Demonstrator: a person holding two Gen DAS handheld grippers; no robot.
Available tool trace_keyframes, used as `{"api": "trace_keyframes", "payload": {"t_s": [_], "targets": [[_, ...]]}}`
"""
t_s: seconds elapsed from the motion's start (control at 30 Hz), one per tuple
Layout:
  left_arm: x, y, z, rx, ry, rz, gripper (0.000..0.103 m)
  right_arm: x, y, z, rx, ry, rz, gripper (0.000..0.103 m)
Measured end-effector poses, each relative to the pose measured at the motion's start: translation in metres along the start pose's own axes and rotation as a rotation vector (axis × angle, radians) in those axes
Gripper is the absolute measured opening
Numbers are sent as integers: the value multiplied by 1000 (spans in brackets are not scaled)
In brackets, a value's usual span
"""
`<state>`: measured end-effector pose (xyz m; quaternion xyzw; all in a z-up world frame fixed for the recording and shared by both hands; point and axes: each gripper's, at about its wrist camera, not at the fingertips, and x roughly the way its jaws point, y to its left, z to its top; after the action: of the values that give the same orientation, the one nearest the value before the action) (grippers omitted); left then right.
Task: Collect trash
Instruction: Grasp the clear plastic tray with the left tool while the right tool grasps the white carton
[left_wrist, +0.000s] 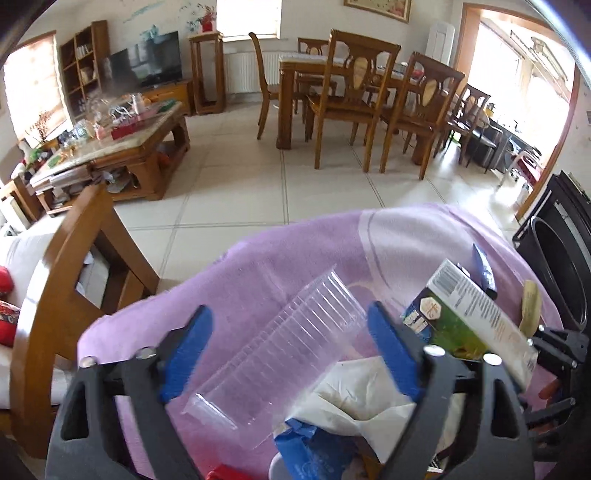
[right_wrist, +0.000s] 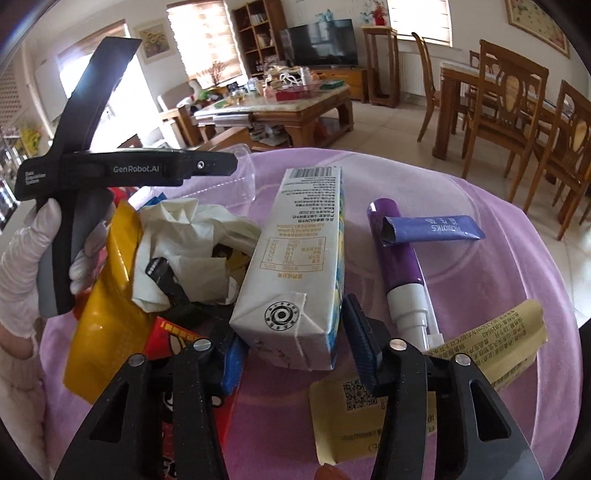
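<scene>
Several pieces of trash lie on a purple cloth (right_wrist: 480, 221); a clear plastic cup (left_wrist: 295, 343) lies on its side between the spread blue fingers of my left gripper (left_wrist: 291, 343), jaws released, whether they touch it I cannot tell; a carton (right_wrist: 299, 266) lies between the open jaws of my right gripper (right_wrist: 295, 350), released, not clamped; beside the carton, crumpled white paper (right_wrist: 184, 236), a yellow wrapper (right_wrist: 103, 314), a purple tube (right_wrist: 399, 251) under a purple sachet (right_wrist: 432, 229), a yellow label (right_wrist: 495, 343); beyond, coffee table (right_wrist: 295, 107) and dining chairs (left_wrist: 347, 99).
</scene>
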<state>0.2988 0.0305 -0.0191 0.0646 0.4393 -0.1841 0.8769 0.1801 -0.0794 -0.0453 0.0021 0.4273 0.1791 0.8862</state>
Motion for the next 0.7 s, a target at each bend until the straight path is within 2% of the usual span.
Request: {"api": "trace_keyframes", "payload": {"t_s": [0.07,0.13,0.2,0.27,0.3,0.4,0.63,0.7], "targets": [[4,2,-1,-3,30,-39,57,-2,-2,-1,3,-15,8,42],[1,3,-2,1,29,-48,52,-5,-5,-1,1,-27,14,41],[3,1,-4,2,60,-65,31,-12,-9,-2,5,-48,22,41],[4,-2,-7,14,93,-49,16,-16,-16,-1,13,-66,30,40],[3,-3,-9,20,96,-38,13,-19,-17,-1,18,-77,35,40],[-10,-6,-13,14,76,-58,11,-25,-25,0,31,-102,45,40],[-78,-10,-21,-70,-108,-96,11,-46,-41,4,60,-196,113,40],[-93,-18,-24,-59,-134,-75,12,-54,-42,2,53,-234,112,40]]}}
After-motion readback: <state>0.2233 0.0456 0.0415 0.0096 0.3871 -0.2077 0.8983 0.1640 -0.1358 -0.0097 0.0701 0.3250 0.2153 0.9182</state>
